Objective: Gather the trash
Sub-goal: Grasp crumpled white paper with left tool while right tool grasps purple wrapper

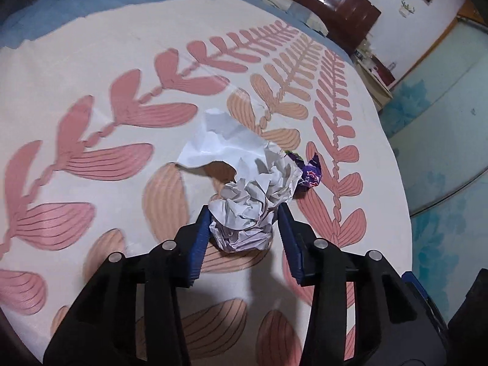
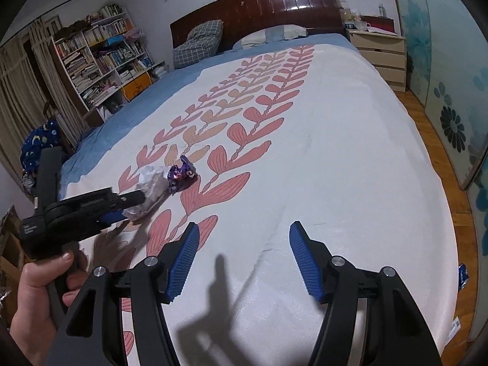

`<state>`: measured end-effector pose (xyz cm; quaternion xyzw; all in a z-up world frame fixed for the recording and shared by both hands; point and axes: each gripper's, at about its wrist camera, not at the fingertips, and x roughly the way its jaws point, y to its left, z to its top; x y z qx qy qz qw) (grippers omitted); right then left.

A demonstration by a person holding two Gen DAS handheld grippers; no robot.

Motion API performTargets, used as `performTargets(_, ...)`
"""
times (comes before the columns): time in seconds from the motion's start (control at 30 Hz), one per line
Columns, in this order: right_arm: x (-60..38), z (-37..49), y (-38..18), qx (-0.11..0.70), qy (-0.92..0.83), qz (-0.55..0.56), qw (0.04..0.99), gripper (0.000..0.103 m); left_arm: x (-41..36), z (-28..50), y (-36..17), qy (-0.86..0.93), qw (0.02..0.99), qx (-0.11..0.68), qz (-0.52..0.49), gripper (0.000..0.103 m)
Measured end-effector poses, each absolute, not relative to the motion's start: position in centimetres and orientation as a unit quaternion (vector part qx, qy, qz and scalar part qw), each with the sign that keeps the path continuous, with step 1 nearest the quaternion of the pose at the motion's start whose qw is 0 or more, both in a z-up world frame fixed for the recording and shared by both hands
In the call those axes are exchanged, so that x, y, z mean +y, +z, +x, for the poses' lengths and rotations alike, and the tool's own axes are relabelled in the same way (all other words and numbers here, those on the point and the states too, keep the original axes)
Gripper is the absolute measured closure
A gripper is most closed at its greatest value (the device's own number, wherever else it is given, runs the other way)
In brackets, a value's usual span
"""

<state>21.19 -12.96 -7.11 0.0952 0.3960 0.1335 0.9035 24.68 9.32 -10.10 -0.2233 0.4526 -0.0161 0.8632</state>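
A crumpled ball of white paper (image 1: 244, 210) lies on the bedspread (image 1: 91, 61) with a flatter torn sheet behind it. My left gripper (image 1: 244, 216) has its blue pads against both sides of the ball and is shut on it. A crumpled purple wrapper (image 1: 309, 172) lies just right of the paper. In the right wrist view the left gripper (image 2: 134, 206) holds the paper (image 2: 152, 189), with the purple wrapper (image 2: 181, 174) beside it. My right gripper (image 2: 242, 231) is open and empty over bare bedspread, nearer than the trash.
The bed has a white cover with pink and tan leaf prints (image 2: 238, 134), pillows (image 2: 198, 42) and a dark wooden headboard (image 2: 274, 0). A bookshelf (image 2: 100, 55) stands left, a nightstand (image 2: 381, 52) right. Wooden floor (image 2: 457, 213) runs along the bed's right edge.
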Motion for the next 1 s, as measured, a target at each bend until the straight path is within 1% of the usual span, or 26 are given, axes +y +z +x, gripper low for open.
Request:
performTargets(0.07, -13.1, 21.2, -7.2, 0.399, 0.134, 0.098, 0.902, 0.038, 9.8, 23.6, -9.4, -0.008, 0.868, 0.444, -0.221, 0.059)
performTargets(0.3, -10.7, 22.9, -7.3, 0.393, 0.147, 0.076, 0.904, 0.038, 11.6, 20.6, -8.3, 0.012, 0.878, 0.426, -0.22, 0.059)
performTargets(0.47, -6.4, 27.1, -7.1, 0.38, 0.168, 0.055, 0.908, 0.037, 13.1, 19.9, -8.5, 0.026, 0.877, 0.425, -0.224, 0.059)
performTargets(0.7, -1.0, 32.6, -8.5, 0.404, 0.183, 0.032, 0.896, 0.038, 14.7, 20.2, -9.1, 0.031, 0.87, 0.428, -0.242, 0.059)
performTargets(0.73, -0.4, 33.3, -9.1, 0.417, 0.185, 0.03, 0.889, 0.041, 14.8, 20.3, -9.3, 0.031, 0.868, 0.43, -0.245, 0.059)
performTargets(0.77, 0.0, 33.8, -9.5, 0.427, 0.185, 0.028, 0.885, 0.051, 14.7, 20.3, -9.3, 0.031, 0.868, 0.431, -0.246, 0.059)
performTargets(0.83, 0.4, 34.2, -10.1, 0.44, 0.196, 0.026, 0.876, 0.059, 14.6, 20.4, -9.4, 0.029, 0.867, 0.432, -0.246, 0.059)
performTargets(0.87, 0.5, 33.9, -10.1, 0.436, 0.199, 0.026, 0.877, 0.068, 14.5, 20.4, -9.4, 0.027, 0.867, 0.432, -0.246, 0.059)
performTargets(0.93, 0.7, 33.4, -9.9, 0.427, 0.195, 0.015, 0.883, 0.075, 14.3, 20.4, -9.3, 0.026, 0.868, 0.432, -0.245, 0.059)
performTargets(1.0, 0.4, 32.9, -9.8, 0.423, 0.191, 0.016, 0.885, 0.076, 14.0, 20.3, -9.2, 0.024, 0.869, 0.431, -0.243, 0.059)
